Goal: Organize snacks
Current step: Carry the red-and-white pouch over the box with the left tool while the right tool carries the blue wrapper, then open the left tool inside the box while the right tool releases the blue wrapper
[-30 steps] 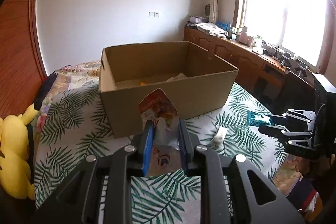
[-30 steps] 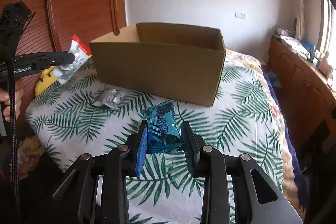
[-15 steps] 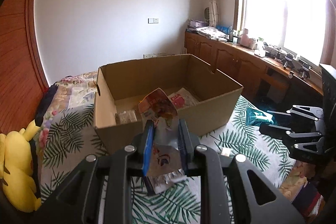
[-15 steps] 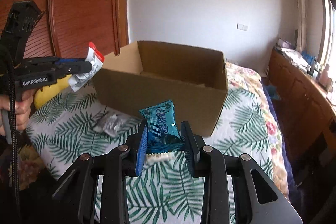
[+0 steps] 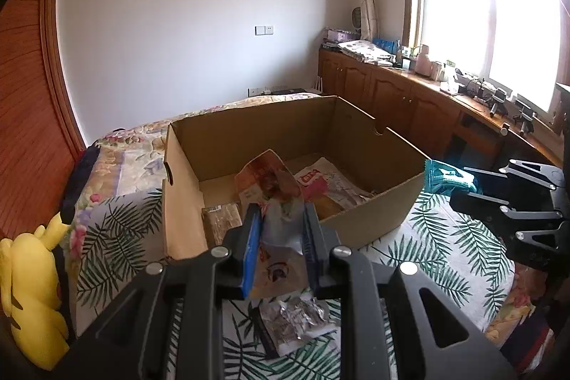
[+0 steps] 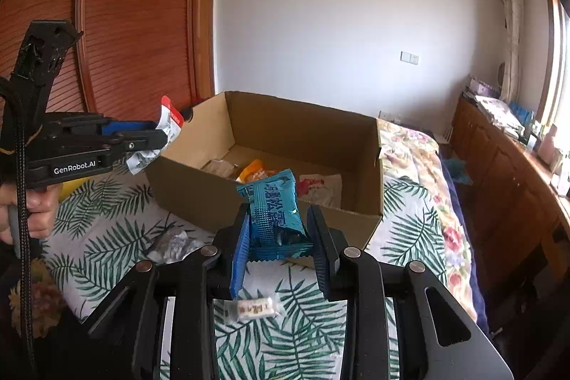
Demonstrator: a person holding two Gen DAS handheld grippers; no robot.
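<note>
The left gripper is clenched on a red-and-white packet, held up just over the near wall of the open box. The right gripper grips a blue packet at the box's near edge. Inside the box lie a brown bar, an orange packet and a white-and-red bag.

On the leaf-print bedspread in front of the box lie a crumpled silver wrapper and, below the right gripper, a small white bar. A yellow plush sits at the bed's left edge. Wooden cabinets with clutter on top run under the window, well apart from the box.
</note>
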